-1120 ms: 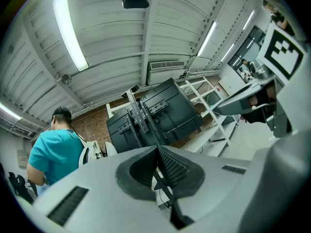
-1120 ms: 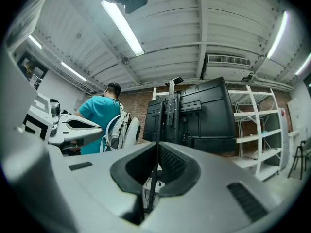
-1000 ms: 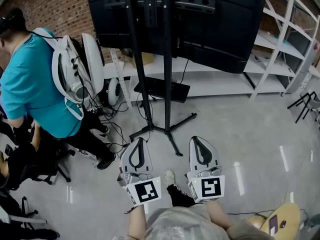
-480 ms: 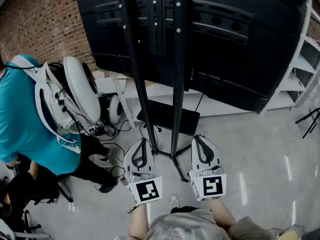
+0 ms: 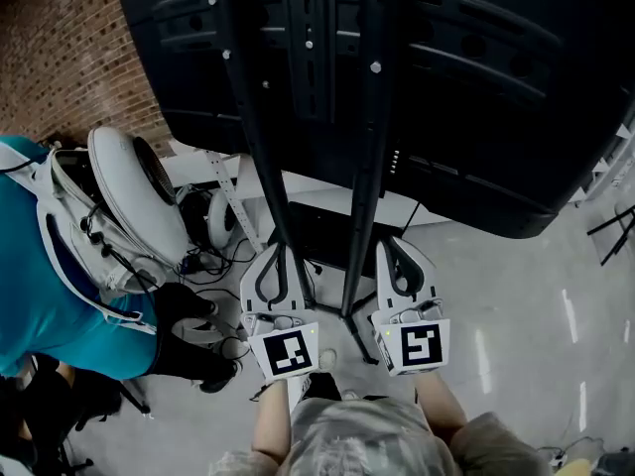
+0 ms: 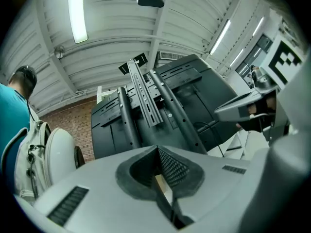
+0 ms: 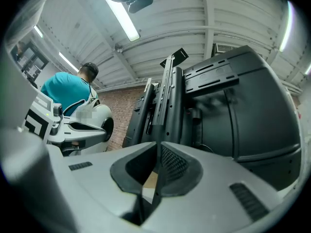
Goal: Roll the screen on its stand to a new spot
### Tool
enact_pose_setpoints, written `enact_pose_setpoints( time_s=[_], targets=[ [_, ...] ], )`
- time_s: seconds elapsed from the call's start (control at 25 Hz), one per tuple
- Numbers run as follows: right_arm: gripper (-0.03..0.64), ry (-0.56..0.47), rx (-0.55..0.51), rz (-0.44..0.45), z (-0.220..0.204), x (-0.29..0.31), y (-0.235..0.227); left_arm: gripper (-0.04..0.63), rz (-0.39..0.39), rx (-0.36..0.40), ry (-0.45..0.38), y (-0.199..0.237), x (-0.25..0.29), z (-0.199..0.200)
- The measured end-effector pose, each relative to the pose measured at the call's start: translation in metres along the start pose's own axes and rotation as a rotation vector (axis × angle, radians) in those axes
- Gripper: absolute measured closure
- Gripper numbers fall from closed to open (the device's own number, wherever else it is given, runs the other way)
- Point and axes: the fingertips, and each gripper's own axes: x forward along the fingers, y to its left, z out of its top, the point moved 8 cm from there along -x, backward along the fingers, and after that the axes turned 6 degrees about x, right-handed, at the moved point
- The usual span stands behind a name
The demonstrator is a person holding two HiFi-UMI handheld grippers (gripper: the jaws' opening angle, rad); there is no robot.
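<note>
The screen (image 5: 476, 87) on its stand (image 5: 369, 167) is seen much closer than a second ago, filling the far side. The left gripper (image 5: 279, 258) and right gripper (image 5: 392, 251) are held pressed together, empty, near its poles.

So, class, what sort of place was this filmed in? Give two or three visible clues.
Probably a lab or workshop in an industrial building: a bare brick wall, a polished concrete floor, a ribbed metal ceiling with strip lights, and a big screen on a stand.
</note>
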Motion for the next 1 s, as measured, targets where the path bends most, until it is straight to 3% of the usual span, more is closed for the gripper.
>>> enact_pose_setpoints(
  time_s=[0.28, 0.48, 0.6, 0.64, 0.68, 0.72, 1.0],
  targets=[
    [0.595, 0.037, 0.002, -0.059, -0.016, 0.057, 0.007, 0.580, -0.052, -0.022, -0.006, 0.029, 0.058, -0.028],
    [0.594, 0.052, 0.005, -0.121, -0.022, 0.078, 0.006, 0.580, -0.057, 0.007, -0.002, 0.043, 0.087, -0.044],
    [0.587, 0.049, -0.013, -0.153, -0.025, 0.083, 0.006, 0.577, -0.039, -0.061, 0.011, 0.051, 0.099, -0.058],
    [0.528, 0.053, -0.016, -0.156, -0.027, 0.086, 0.006, 0.564, -0.041, -0.097, 0.019, 0.053, 0.103, -0.063],
    [0.402, 0.061, -0.011, -0.160, -0.029, 0.088, 0.005, 0.499, -0.050, -0.131, 0.026, 0.055, 0.108, -0.067],
    [0.370, 0.071, -0.001, -0.167, -0.032, 0.090, 0.004, 0.411, -0.062, -0.158, 0.033, 0.055, 0.113, -0.071],
    [0.357, 0.136, 0.085, -0.256, -0.058, 0.102, -0.007, 0.305, -0.113, -0.231, 0.107, 0.055, 0.149, -0.109]
  ],
)
